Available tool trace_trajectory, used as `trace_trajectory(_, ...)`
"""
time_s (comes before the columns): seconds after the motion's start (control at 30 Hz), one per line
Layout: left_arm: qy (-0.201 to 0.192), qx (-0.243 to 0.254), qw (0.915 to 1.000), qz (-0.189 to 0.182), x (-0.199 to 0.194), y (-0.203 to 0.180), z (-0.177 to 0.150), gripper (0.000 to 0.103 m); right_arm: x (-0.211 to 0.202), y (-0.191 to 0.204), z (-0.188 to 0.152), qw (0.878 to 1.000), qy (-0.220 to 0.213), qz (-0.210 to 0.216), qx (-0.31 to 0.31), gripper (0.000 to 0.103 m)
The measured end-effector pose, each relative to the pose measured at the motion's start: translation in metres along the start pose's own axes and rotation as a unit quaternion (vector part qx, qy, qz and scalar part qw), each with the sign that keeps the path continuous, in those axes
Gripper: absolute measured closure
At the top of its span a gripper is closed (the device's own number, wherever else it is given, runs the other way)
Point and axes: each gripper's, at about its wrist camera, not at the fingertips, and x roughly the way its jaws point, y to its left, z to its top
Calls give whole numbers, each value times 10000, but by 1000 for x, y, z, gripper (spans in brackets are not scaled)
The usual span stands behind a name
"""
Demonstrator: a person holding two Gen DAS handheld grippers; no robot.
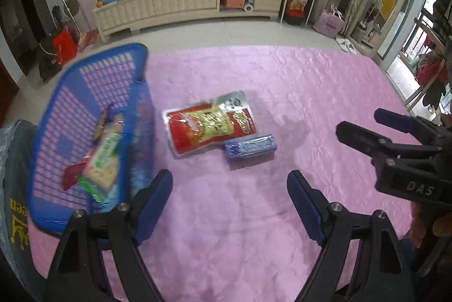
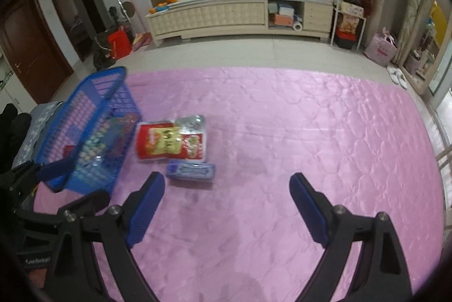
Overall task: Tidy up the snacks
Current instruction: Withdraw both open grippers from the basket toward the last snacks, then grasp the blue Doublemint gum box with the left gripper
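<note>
On the pink quilted cover (image 1: 296, 81) (image 2: 296, 115) lies a red and yellow snack bag (image 1: 209, 126) (image 2: 169, 140), with a small blue-purple pack (image 1: 251, 146) (image 2: 190, 170) touching its near edge. A blue plastic basket (image 1: 113, 51) (image 2: 96, 81) stands to their left. It holds a green and white cracker pack (image 1: 104, 160) and a red packet (image 1: 70, 174). My left gripper (image 1: 230, 177) (image 2: 70, 183) is open and empty, just short of the two packs and beside the basket. My right gripper (image 2: 227, 177) (image 1: 358, 119) is open and empty too, to the right of the packs.
A grey-blue printed cloth (image 1: 14, 166) lies by the basket at the cover's left edge. Beyond the cover is tiled floor (image 2: 254, 53), with a long cream cabinet (image 2: 240, 16), a white shelf rack (image 2: 350, 5), a pink bag (image 2: 381, 50) and white slippers (image 2: 398, 78).
</note>
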Motion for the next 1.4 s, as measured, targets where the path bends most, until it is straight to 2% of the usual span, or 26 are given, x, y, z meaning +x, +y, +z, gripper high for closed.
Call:
trace_trajectory(0.1,133,17,9999,10,23,-5,4,22,19,-11,-2,9999,92,16,63,11)
trace_trajectory(0.23,208,-177,9996,-97,49,-2,7,22,47,-16,-1,9996,109,-215,-110,11)
trace_trajectory(0.4,457,-429,9976,-285,82,3,8,22,69,-21,-5,9995,172,-115,-241,11)
trace_trajectory(0.57,617,-631,9948,-506,102,2,11,22,79,-38,-2,9992,406,-54,-25,11)
trace_trajectory(0.67,667,-575,9953,-408,109,-5,13,22,82,-52,-6,9987,482,-95,134,11)
trace_trajectory(0.8,733,-503,9949,-479,117,-18,16,22,92,-63,-13,9970,711,-238,211,11)
trace_trajectory(0.93,785,-471,9952,-350,125,-20,21,22,91,-72,-14,9963,722,-367,290,11)
trace_trajectory(1.17,1053,-426,9933,-194,148,-27,29,21,87,-80,-8,9967,664,-237,402,11)
trace_trajectory(1.4,1066,-549,9928,-83,158,-36,35,21,96,-81,-5,9961,763,-172,407,11)
